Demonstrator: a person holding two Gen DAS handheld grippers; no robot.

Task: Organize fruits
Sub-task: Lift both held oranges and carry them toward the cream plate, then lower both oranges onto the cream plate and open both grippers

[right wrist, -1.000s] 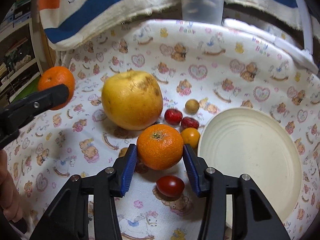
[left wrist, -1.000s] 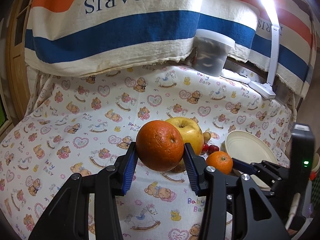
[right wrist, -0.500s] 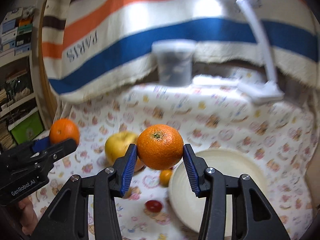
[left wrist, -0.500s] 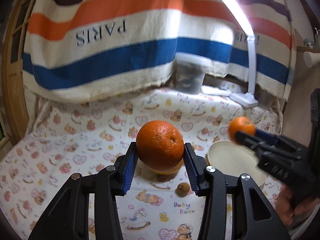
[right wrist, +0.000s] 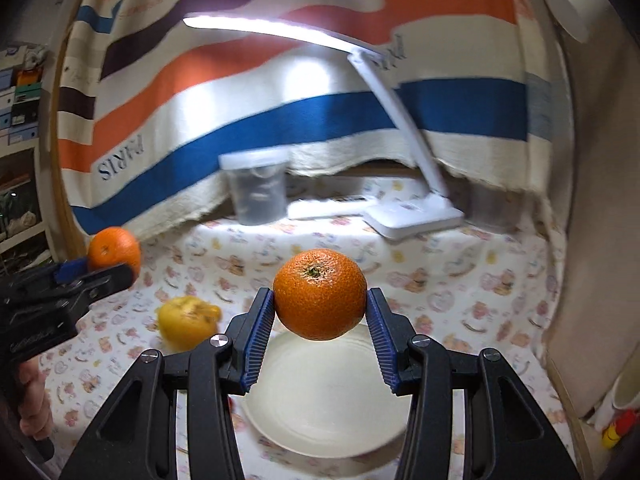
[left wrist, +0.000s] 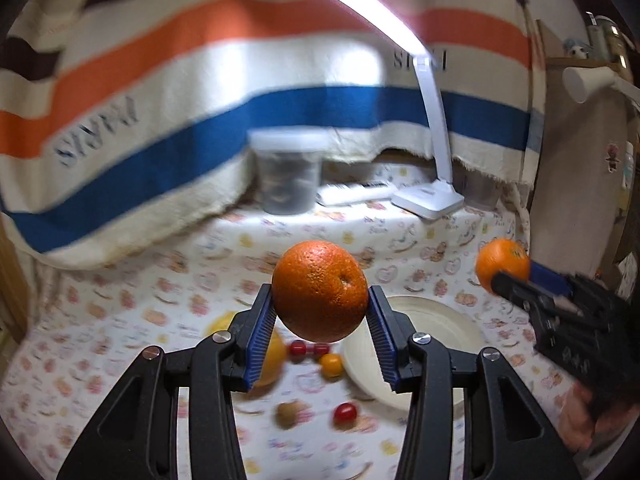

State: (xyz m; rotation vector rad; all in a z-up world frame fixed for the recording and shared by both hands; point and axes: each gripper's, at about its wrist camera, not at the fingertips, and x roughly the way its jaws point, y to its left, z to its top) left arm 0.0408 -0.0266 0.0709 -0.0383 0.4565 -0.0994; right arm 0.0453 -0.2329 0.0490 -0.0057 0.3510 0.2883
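The left tongs [left wrist: 320, 322] grip a big round orange [left wrist: 320, 291] up in the air above the teddy-print tabletop [left wrist: 120, 308]. The right tongs [right wrist: 320, 320] squeeze a smaller orange mandarin [right wrist: 320, 294] over the far edge of the round cream plate [right wrist: 332, 404]. A yellow apple [right wrist: 186, 322] lies left of the plate, apart from its rim.

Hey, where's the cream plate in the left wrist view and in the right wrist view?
Left wrist: the plate lies right of centre, partly behind the left gripper.
Right wrist: the plate lies low at centre, under the right gripper.
Shared landmark: the white desk lamp at the back.
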